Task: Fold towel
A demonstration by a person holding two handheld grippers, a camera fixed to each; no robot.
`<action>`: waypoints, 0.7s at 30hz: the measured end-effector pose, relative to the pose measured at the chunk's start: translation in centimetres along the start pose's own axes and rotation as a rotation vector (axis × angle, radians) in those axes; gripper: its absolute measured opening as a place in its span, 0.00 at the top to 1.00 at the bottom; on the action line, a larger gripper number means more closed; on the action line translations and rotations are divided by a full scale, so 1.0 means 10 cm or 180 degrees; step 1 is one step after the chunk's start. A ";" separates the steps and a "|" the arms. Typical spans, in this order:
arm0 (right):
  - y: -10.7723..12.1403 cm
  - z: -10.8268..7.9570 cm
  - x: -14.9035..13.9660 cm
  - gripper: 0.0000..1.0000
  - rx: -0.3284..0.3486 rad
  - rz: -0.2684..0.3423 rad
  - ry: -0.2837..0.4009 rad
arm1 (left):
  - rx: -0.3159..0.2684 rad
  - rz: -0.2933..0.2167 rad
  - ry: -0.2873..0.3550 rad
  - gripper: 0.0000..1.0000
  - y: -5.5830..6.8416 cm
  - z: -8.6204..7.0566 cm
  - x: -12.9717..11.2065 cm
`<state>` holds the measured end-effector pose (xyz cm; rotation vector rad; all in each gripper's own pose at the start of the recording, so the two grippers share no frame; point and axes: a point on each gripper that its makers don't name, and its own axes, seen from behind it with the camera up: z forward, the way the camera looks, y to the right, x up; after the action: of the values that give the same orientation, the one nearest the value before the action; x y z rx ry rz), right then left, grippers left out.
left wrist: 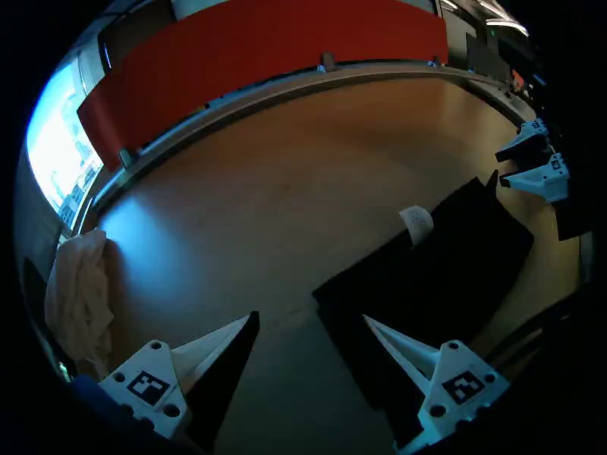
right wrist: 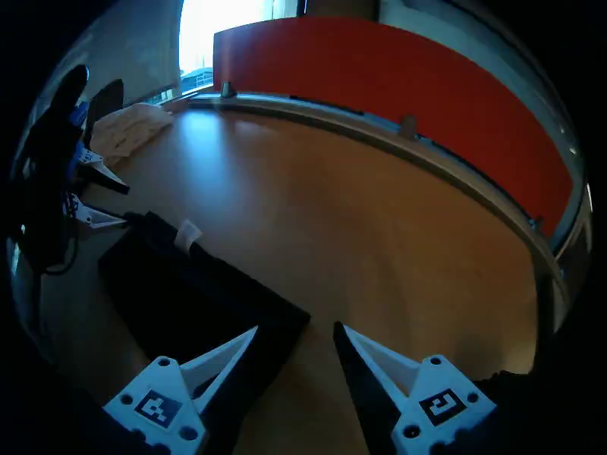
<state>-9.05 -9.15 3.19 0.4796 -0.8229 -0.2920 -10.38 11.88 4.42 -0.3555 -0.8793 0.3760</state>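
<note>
A: Where do your cameras sit?
B: Both low, close over the table [left wrist: 250,197], facing the red panel [left wrist: 250,53]. They share the towel [left wrist: 455,273]: right in your left gripper view, left in your right gripper view, probably seen from opposite ends.

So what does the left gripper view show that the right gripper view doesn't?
Left gripper view: the left gripper up close, fingers open, one over the black towel, with the right gripper small at the far side.
Right gripper view: the right gripper up close, fingers open by a towel corner, and the left gripper far off with a dark arm behind it.
Both: the towel with its white tag, the wooden table, a cream cloth, the red panel.
</note>
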 end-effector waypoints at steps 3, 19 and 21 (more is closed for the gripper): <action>0.02 0.00 0.00 0.31 -0.0017 0.0004 0.0000 | 0.0042 -0.0004 0.0014 0.10 -0.04 -0.01 0.02; -0.01 -0.10 0.05 0.08 -0.0047 0.0066 0.0081 | 0.0040 -0.0091 0.0101 0.10 -0.06 -0.13 0.09; -0.02 -0.13 0.04 0.08 -0.0046 0.0079 0.0088 | 0.0022 -0.0096 0.0105 0.10 -0.04 -0.15 0.08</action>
<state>-7.86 -9.15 2.59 0.4587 -0.7987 -0.2677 -8.64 11.63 4.20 -0.3408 -0.8501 0.3444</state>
